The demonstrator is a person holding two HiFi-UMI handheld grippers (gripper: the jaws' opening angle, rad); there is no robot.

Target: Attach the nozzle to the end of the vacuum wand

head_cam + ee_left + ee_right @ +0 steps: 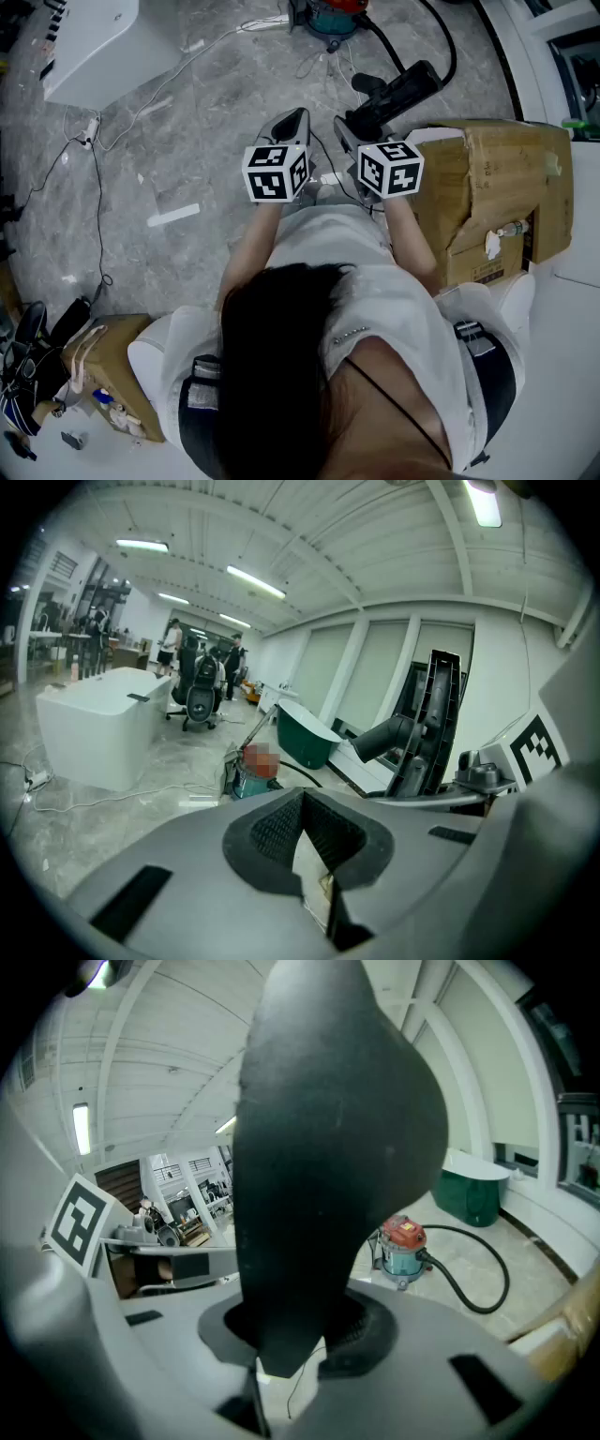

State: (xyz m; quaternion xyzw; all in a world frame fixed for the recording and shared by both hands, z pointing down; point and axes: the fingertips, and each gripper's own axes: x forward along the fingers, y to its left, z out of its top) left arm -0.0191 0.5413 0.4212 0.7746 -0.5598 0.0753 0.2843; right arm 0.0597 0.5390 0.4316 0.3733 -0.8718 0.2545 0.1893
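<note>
The right gripper (351, 132) is clamped on the black nozzle (398, 94). The nozzle sticks out in front of it, above the floor (187, 141). The left gripper (287, 126) is just beside it, with its jaws pressed together and nothing in them. The vacuum (403, 1246) stands well apart.

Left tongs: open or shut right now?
Shut. In the left gripper view the left tongs have their jaws together, nothing between them.

No text can be read. The cardboard box (497, 169) at the right has a label too small to read. The cubes on the left gripper (292, 118) and right gripper (349, 131) show only square markers.
</note>
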